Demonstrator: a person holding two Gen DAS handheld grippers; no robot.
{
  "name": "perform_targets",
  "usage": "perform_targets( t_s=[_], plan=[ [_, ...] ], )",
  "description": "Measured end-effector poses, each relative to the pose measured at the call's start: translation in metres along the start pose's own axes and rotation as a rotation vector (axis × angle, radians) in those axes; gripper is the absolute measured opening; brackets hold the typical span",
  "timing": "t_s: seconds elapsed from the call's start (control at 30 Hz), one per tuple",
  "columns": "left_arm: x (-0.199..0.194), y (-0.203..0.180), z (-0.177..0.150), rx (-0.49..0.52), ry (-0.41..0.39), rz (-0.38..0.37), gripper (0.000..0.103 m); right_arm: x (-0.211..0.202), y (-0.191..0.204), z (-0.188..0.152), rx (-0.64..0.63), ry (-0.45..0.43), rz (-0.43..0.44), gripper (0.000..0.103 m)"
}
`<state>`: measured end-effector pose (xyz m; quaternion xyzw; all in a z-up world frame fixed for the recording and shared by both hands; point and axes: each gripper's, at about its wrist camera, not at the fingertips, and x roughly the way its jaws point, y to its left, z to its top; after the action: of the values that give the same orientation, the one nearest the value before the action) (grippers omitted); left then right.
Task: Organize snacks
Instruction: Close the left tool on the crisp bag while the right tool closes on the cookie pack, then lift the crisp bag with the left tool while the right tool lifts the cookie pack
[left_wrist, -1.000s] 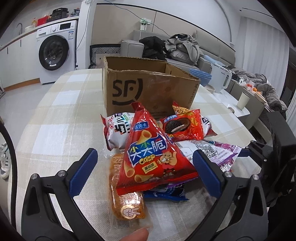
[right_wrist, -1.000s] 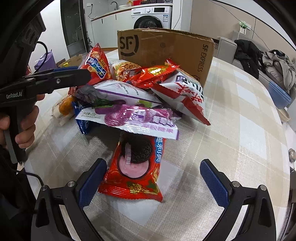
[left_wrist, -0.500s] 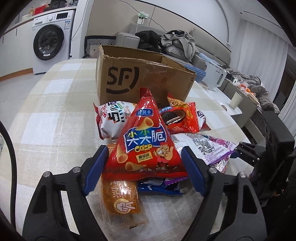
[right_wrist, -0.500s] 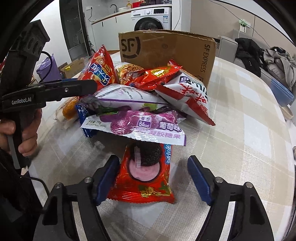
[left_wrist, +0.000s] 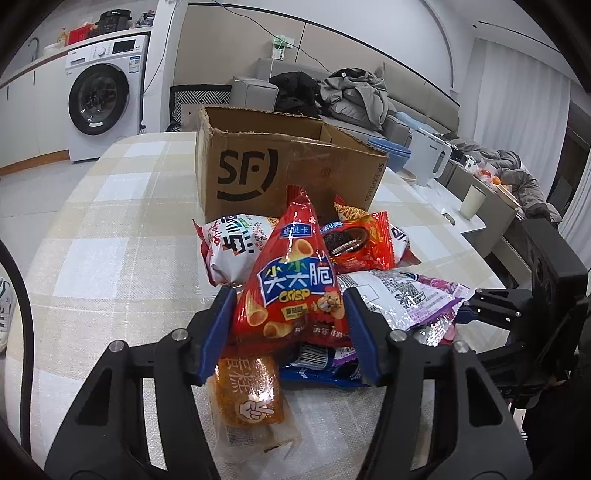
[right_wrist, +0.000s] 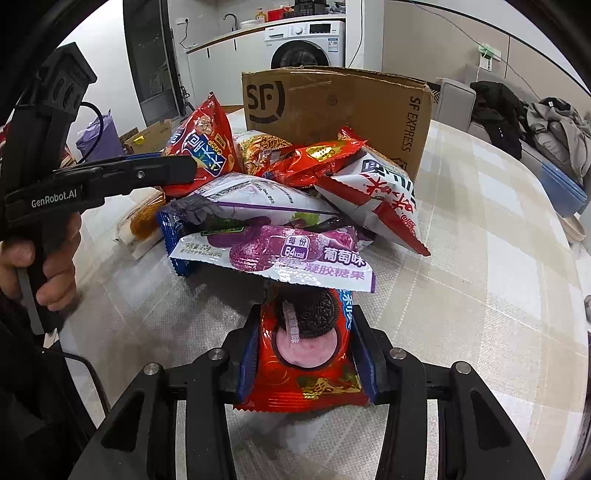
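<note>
Jaws on both grippers are pinching snack packets at opposite sides of one pile. Starting at the left, the left gripper (left_wrist: 290, 328) is pressing its blue pads (left_wrist: 218, 332) against both sides of the red triangular crisp bag (left_wrist: 295, 288), which is standing point-up on the heap, its lower part sitting between the pads. Under that gripper an orange cake packet (left_wrist: 249, 391) is lying flat on the checked tablecloth (left_wrist: 110, 236), and the cloth is stretching bare out to the left as far as the table's rounded edge. Behind the pile the SF cardboard box (left_wrist: 280, 173) is standing open-topped, close behind the rearmost packets, closing off that side. Moving right, a white and red packet (right_wrist: 384, 199), a purple grape candy packet (right_wrist: 291, 258) and a blue wrapper (right_wrist: 173, 236) are overlapping in the heap. At its near right edge the right gripper (right_wrist: 306, 354) is closing narrowly on the red Oreo packet (right_wrist: 310, 354), pads touching both long edges; the packet's far end is tucked under the grape candy packet while its near end is lying on the cloth. Farther right, bare tablecloth is running out to the curved table edge.
</note>
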<state>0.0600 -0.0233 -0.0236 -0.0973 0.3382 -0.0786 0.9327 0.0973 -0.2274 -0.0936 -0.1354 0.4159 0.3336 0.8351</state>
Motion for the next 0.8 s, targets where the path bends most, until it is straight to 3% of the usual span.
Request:
perform_targets(
  t_s=[0.8],
  plan=[
    [-0.029, 0.01, 0.005, -0.035, -0.064, -0.002, 0.051, -0.029, -0.036, -0.004, 0.042, -0.051, -0.067, 0.045]
  ],
)
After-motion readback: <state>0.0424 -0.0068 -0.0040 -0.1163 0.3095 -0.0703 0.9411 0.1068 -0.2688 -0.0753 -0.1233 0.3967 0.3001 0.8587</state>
